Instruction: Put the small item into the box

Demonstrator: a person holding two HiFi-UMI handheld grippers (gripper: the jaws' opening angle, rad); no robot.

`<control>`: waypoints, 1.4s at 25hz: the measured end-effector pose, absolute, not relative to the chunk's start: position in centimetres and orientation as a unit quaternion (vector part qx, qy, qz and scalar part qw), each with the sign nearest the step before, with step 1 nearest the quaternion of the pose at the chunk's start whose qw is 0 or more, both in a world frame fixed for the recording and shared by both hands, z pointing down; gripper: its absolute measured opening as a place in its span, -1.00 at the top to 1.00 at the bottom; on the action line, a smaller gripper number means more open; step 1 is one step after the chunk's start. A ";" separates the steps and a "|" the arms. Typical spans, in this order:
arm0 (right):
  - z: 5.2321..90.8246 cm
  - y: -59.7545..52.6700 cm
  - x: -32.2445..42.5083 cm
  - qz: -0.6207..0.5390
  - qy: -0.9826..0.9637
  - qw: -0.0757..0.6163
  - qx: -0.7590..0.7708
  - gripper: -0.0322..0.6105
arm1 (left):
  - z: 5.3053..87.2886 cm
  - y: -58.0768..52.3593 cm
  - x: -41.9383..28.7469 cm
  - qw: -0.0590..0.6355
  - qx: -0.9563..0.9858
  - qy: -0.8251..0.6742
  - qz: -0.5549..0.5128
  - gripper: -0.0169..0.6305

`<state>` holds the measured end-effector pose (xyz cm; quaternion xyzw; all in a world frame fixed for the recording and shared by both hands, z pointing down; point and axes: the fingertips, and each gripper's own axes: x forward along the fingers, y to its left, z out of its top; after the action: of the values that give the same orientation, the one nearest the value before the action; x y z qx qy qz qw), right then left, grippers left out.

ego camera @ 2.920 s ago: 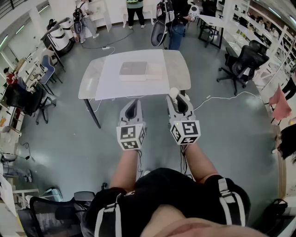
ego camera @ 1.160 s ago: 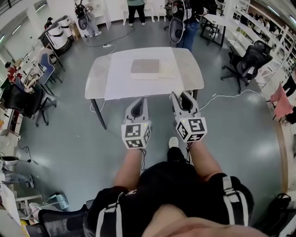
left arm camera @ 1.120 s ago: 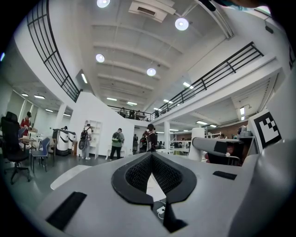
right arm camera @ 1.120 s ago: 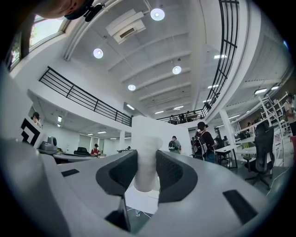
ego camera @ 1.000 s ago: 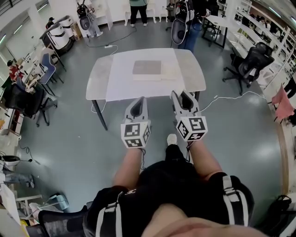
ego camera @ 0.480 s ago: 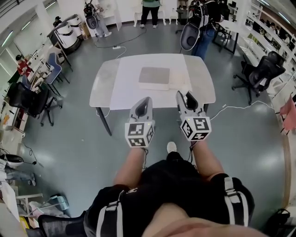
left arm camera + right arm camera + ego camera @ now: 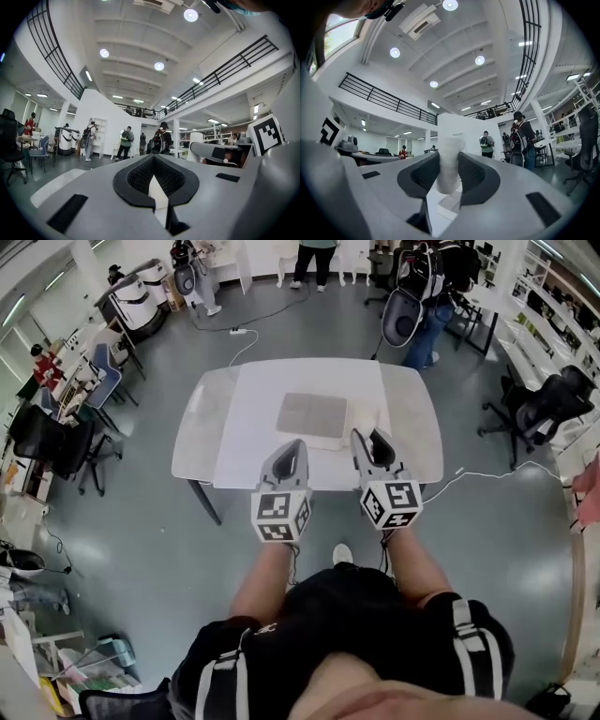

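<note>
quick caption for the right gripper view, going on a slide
Right gripper shut on a small white item, with people standing in the bright, high-ceilinged hall beyond.

Big open hall with a glossy grey floor (image 7: 131, 549). White-topped table (image 7: 225, 418) mid-room, and black office chairs (image 7: 539, 409) at both sides. White cable (image 7: 483, 474) on the floor right of the table. People (image 7: 319, 254) stand at the far end (some with backpacks). High white ceiling with round lights (image 7: 159, 66) and a black-railed balcony (image 7: 234, 63).
</note>
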<state>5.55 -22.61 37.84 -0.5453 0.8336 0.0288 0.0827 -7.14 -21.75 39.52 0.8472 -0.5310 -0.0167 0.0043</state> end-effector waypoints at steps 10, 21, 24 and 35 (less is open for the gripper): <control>39.6 -35.0 6.6 -0.001 0.854 0.065 -0.516 0.52 | 40.7 -33.2 -5.5 0.017 0.836 -0.549 0.008 0.93; 43.5 -45.0 5.4 -0.039 0.870 0.017 -0.491 0.52 | 42.1 -41.5 -7.9 0.040 0.815 -0.577 0.018 0.93; 44.9 -46.8 3.8 -0.044 0.872 -0.004 -0.487 0.52 | 41.9 -43.2 -9.9 0.039 0.814 -0.580 0.018 0.93; 51.5 -51.1 1.1 -0.055 0.872 -0.116 -0.472 0.52 | 42.4 -45.8 -12.7 0.048 0.815 -0.577 0.020 0.93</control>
<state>1.07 -51.12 51.48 -0.4724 0.8720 -0.0549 -0.1164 -12.74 -45.76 42.39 0.8154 -0.5765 0.0198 0.0484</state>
